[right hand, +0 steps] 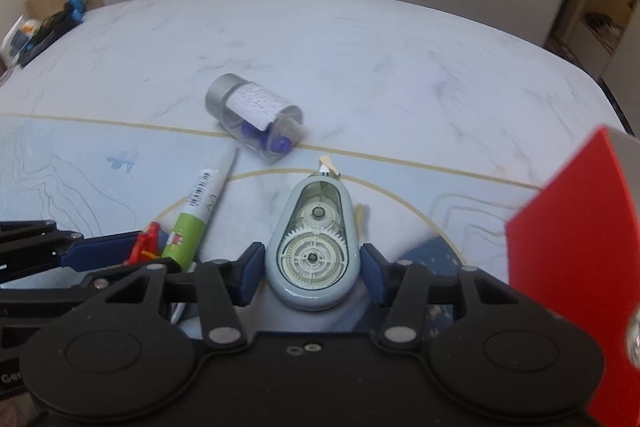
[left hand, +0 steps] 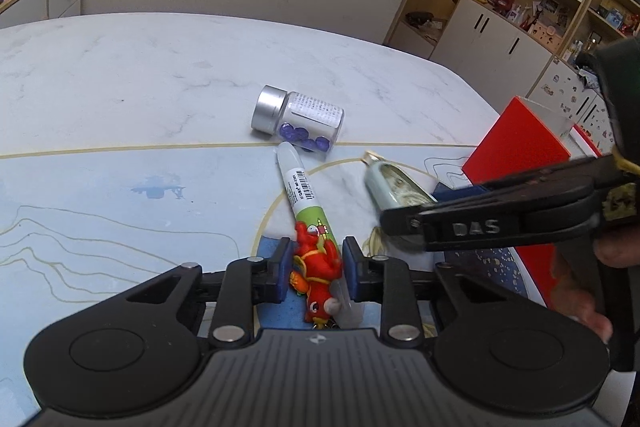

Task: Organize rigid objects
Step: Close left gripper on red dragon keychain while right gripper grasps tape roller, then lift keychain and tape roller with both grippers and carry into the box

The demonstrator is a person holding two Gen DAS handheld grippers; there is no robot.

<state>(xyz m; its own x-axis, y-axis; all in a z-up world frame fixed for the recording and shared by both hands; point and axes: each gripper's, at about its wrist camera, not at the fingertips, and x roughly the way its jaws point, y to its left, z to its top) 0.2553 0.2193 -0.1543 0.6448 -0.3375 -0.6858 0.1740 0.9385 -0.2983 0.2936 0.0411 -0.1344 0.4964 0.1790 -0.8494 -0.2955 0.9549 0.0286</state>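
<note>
Red plastic first, through the left wrist view: found the toy figure (left hand: 320, 263) pinched between the blue pads of the left claw (left hand: 319, 267), nearly closed and pressing on both its flanks. Gripped it across the body, probably because that was the widest firm part. Lay over the lower end of the marker (left hand: 298, 183), so lifting straight up looked wiser than dragging. Saw the jar (left hand: 298, 119) of blue pieces on its side beyond the marker tip, just beside it. Noted the right claw (left hand: 396, 225) crowding in from the right, with the red box (left hand: 516, 147) behind it. Left plenty of bare tabletop (left hand: 160, 67) to the left and far side. Through the right wrist view: found the right claw (right hand: 312, 259) about half open, straddling the broad end of the correction tape (right hand: 314, 247). Lay flat, nozzle pointing away; could not see the pads clearly pressing it, so judged it not yet held. Stood the red box (right hand: 568, 247) wall close on the right, the likely bin, so called for a lift clear of its edge.
</note>
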